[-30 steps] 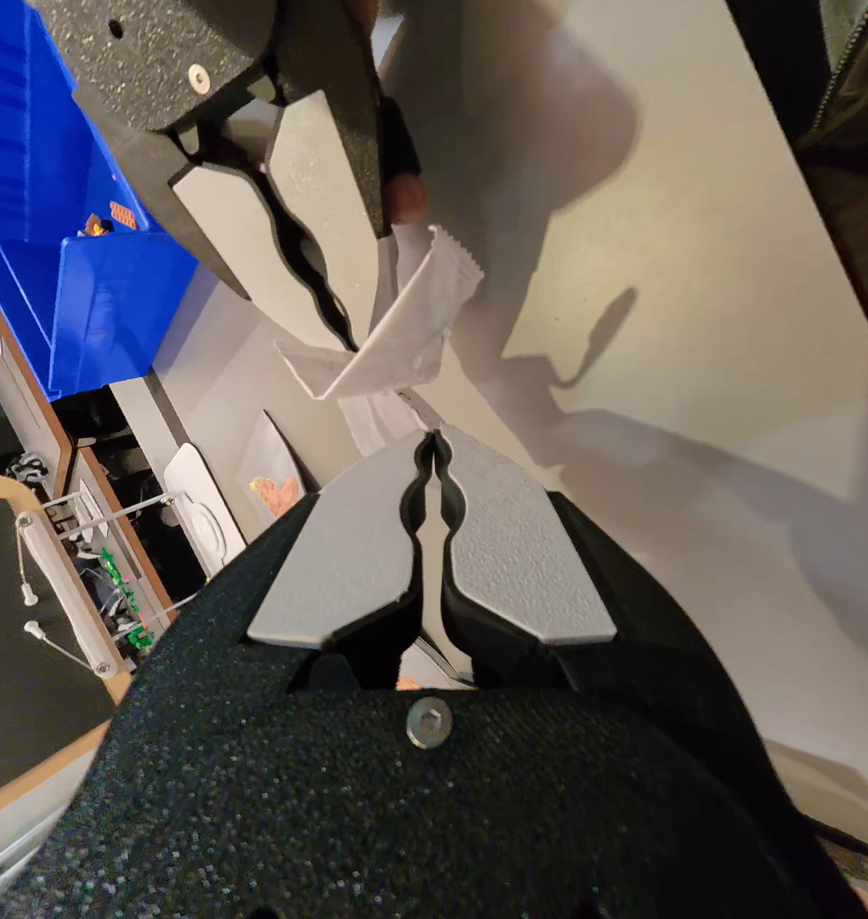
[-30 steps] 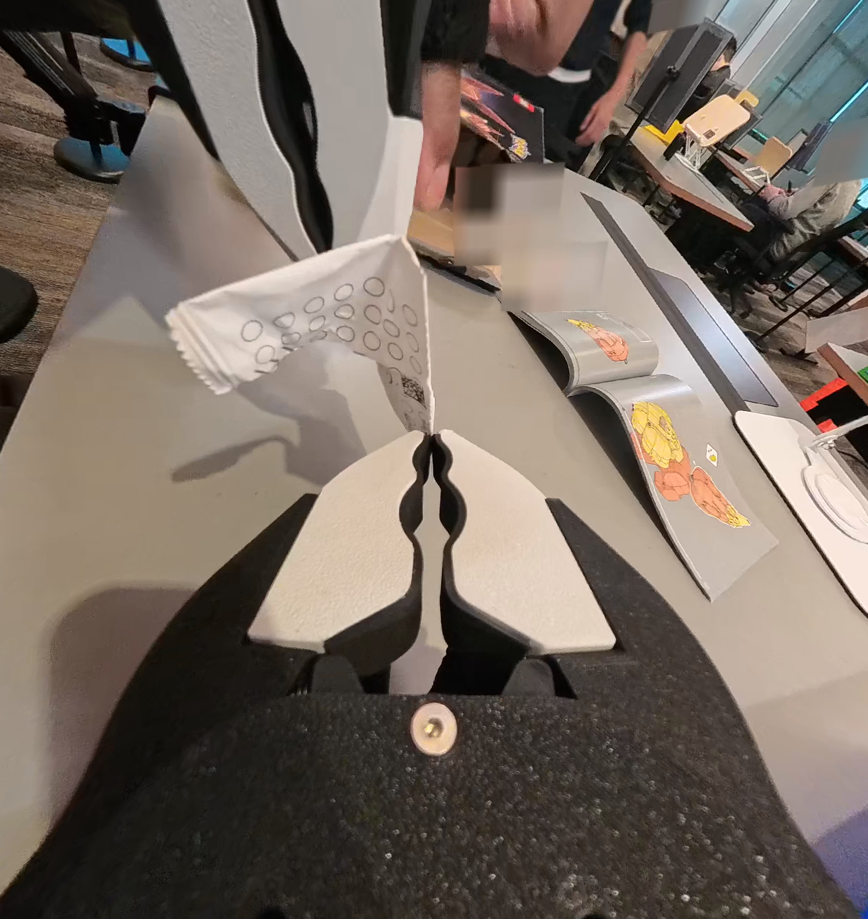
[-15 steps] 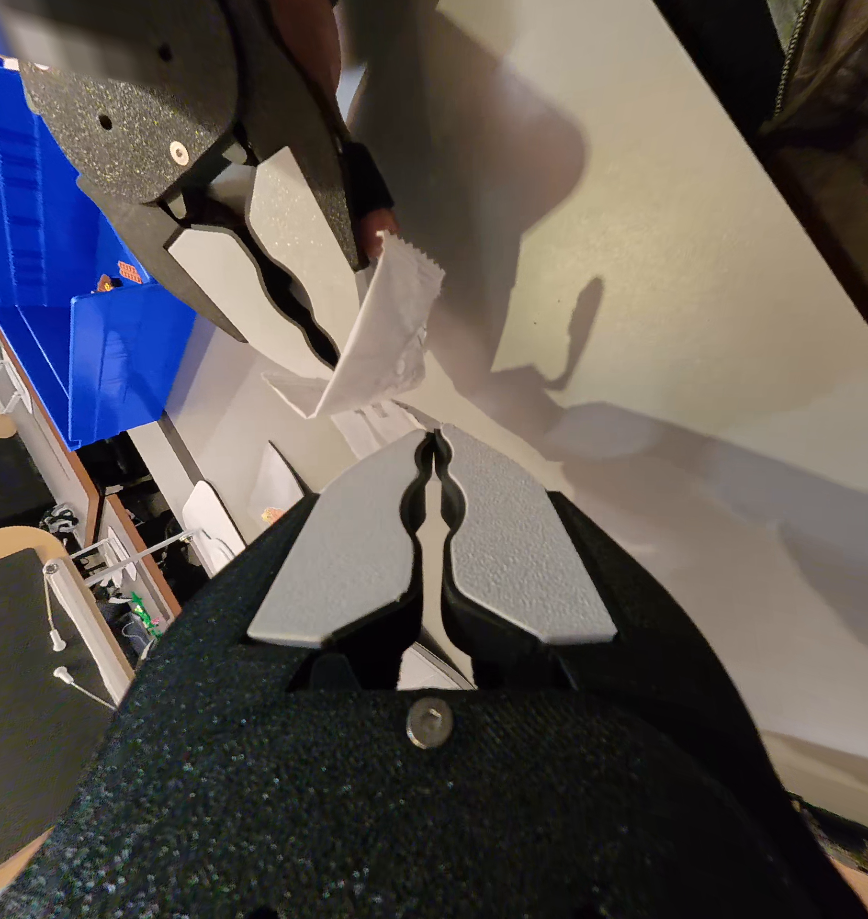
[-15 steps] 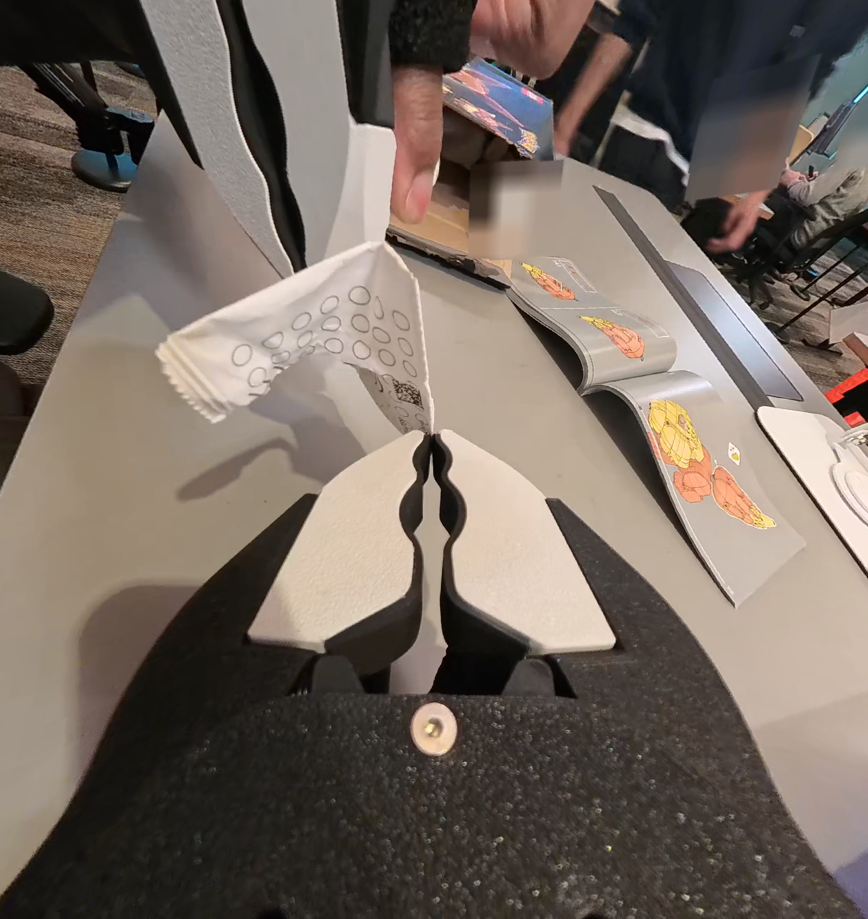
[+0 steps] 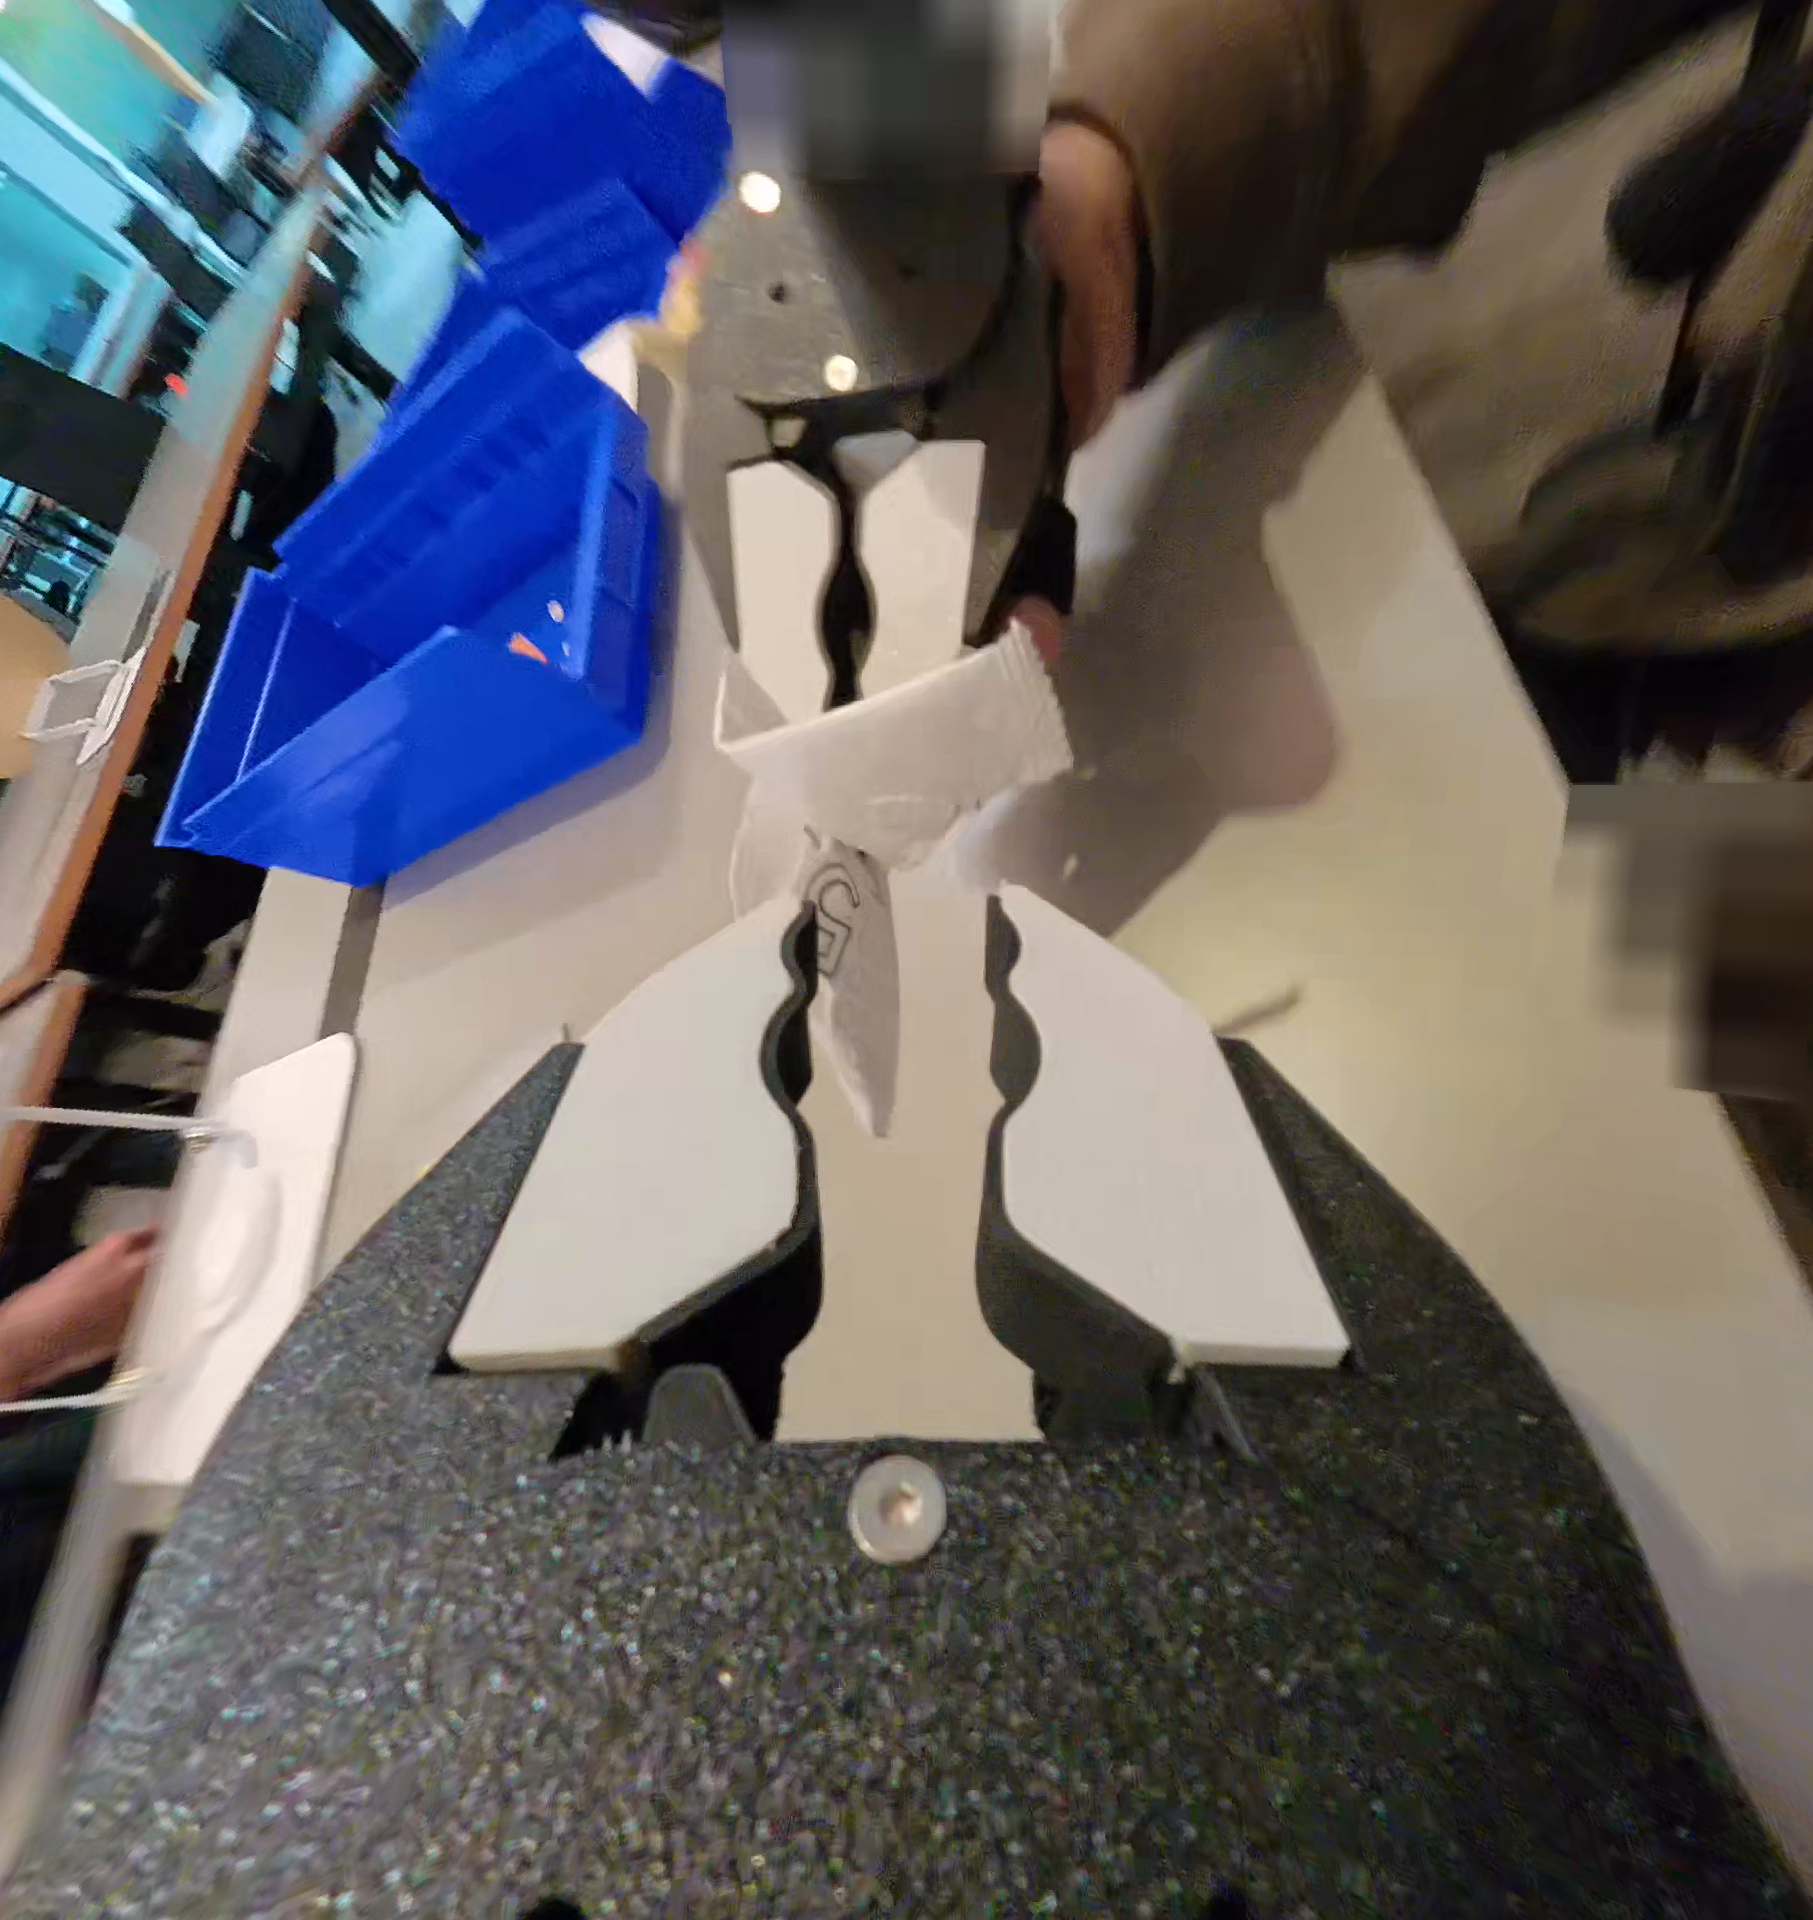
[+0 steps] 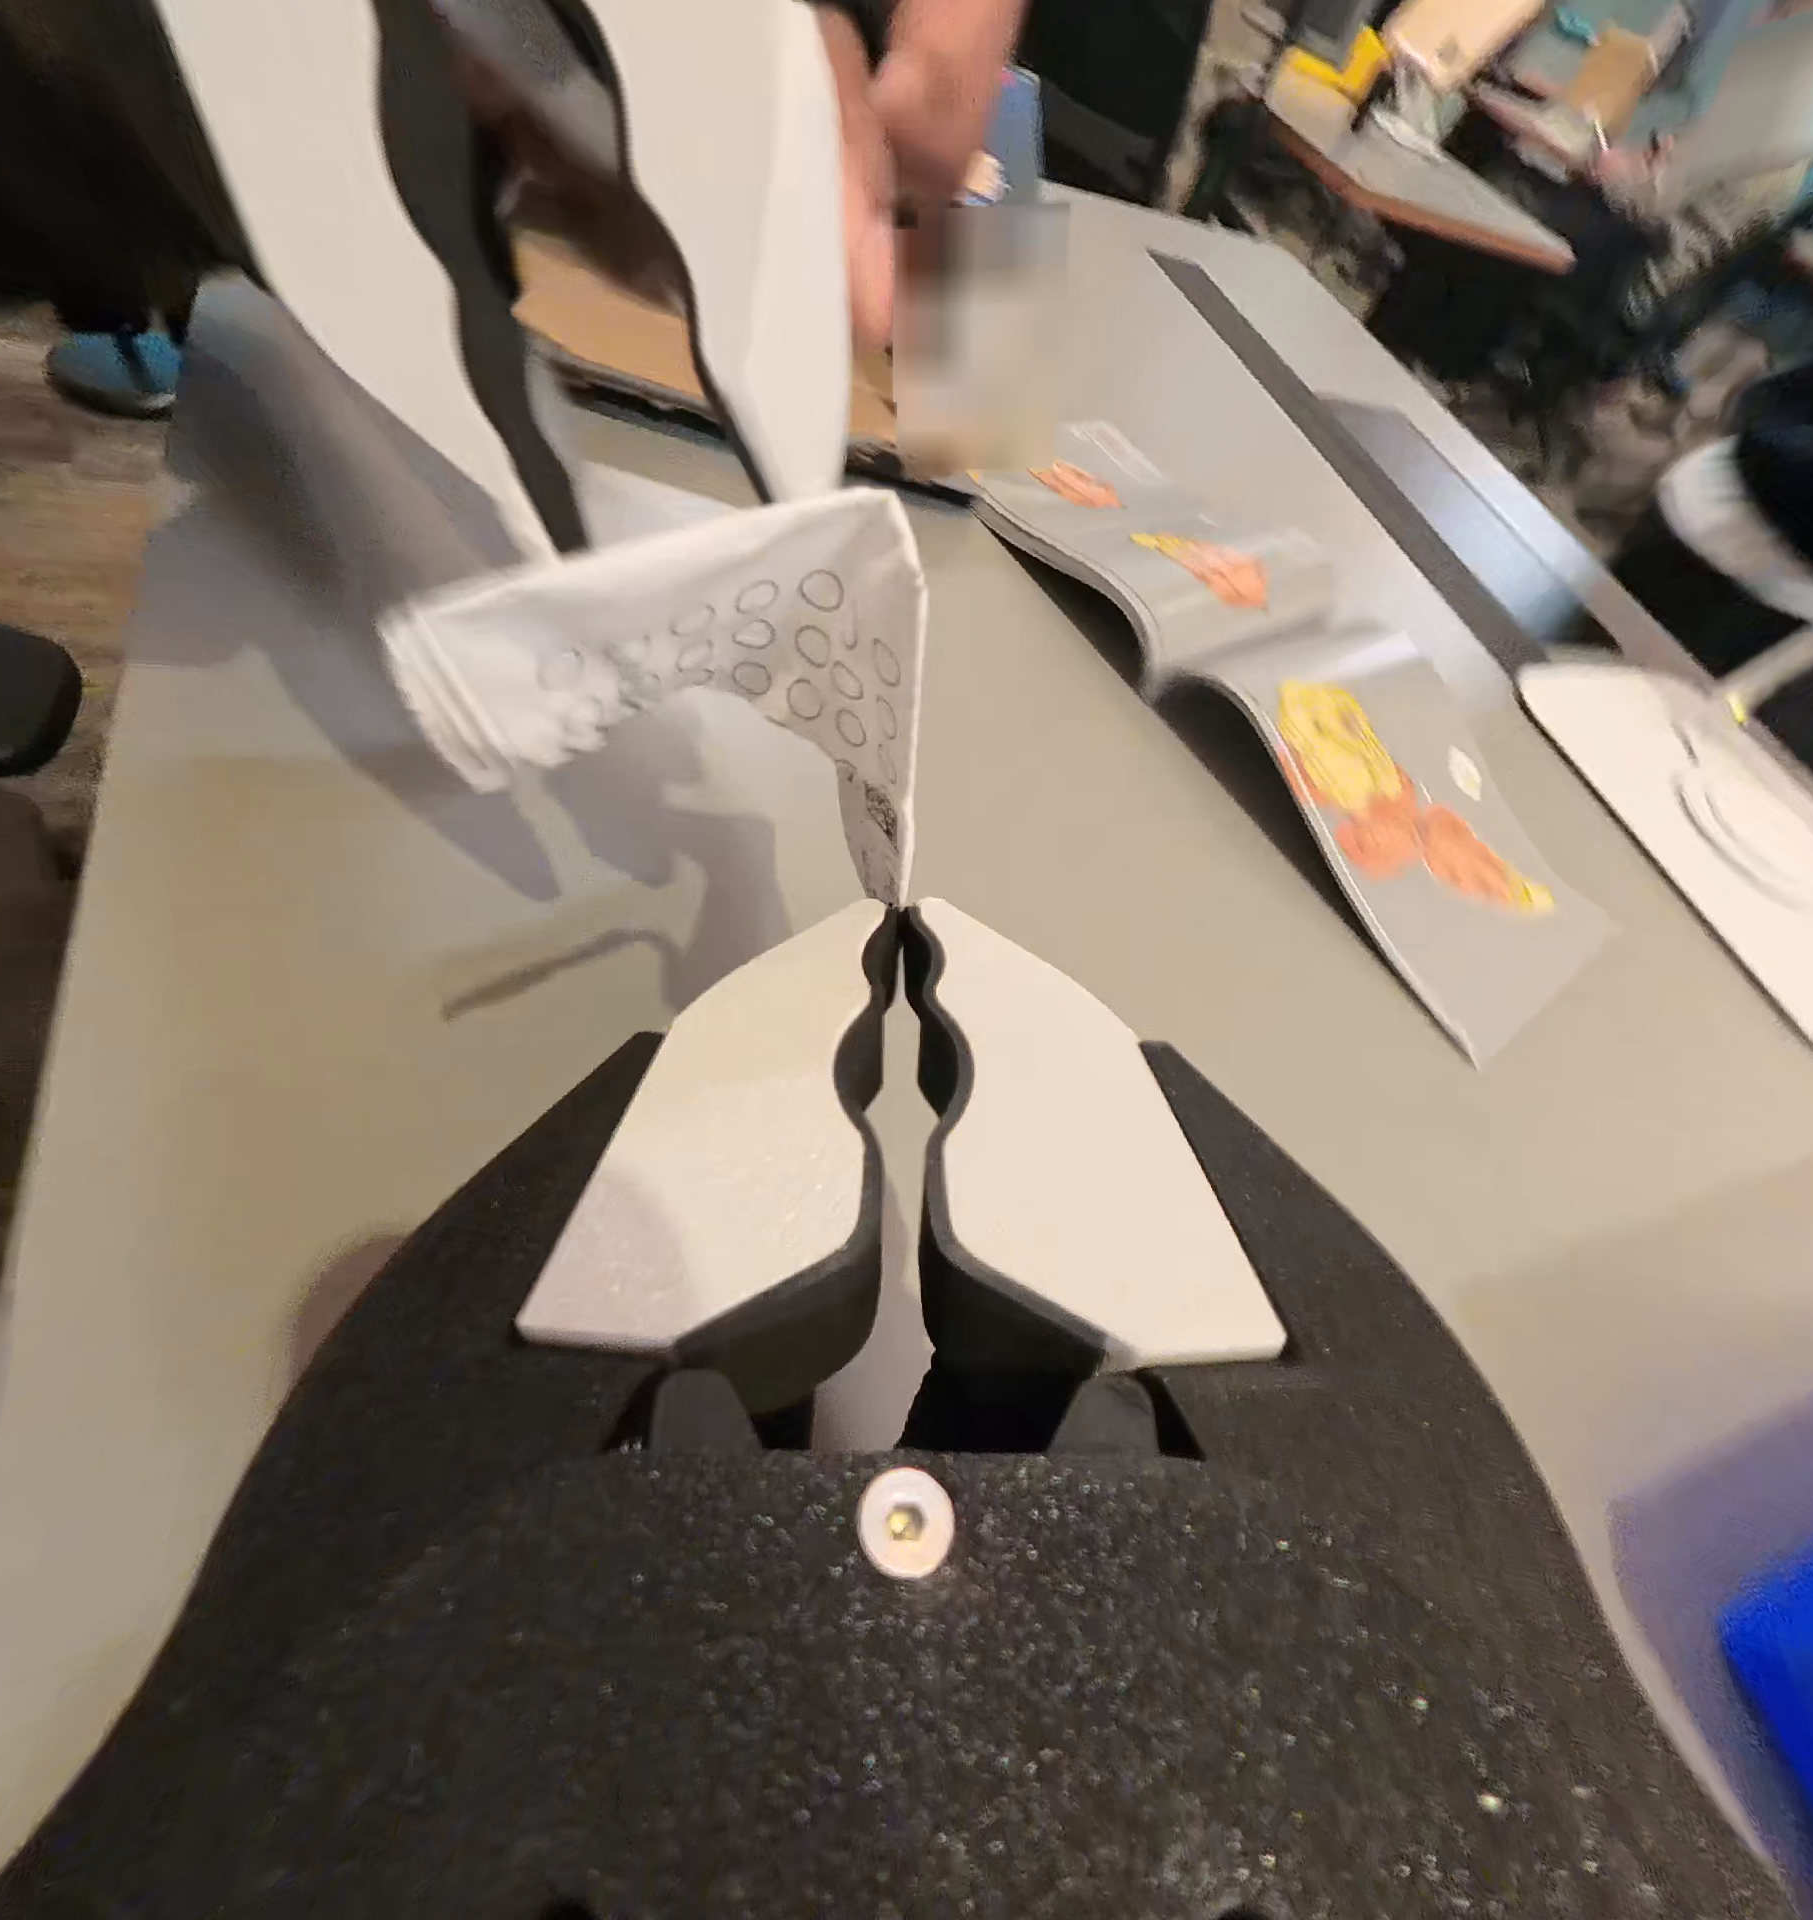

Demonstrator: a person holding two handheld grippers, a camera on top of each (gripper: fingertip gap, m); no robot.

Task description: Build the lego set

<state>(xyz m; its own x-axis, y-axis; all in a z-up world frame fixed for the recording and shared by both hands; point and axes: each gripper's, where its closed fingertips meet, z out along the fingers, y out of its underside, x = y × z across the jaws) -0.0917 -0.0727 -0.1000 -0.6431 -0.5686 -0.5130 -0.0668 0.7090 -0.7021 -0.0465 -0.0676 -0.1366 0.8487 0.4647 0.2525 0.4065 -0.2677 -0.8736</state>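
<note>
Bag: white paper parts bag, printed w/ small circles, crumpled, held up above the counter; also seen in left wrist view, a flap hanging btwn the left gripper's fingers.
Right gripper: closed, tips pinched on bag's lower corner; seen farther off in left wrist view, bag draped across its tips.
Left gripper: open, fingers well apart, not clamped on bag; in right wrist view its white fingers seen just above bag's top fold.
Hand: person's hand seen on right gripper body, brown sleeve behind.
Counter: grey, bag's shadow cast on it below the bag.
Booklet: open instruction booklet, orange/yellow pics, laid flat on counter to right of bag, well apart.
Bins: blue plastic bins stacked at counter's far edge, left of bag in left wrist view; small orange bits inside.
Pad: white flat pad beyond booklet, at counter edge.
Img quality: motion blur in both views.
</note>
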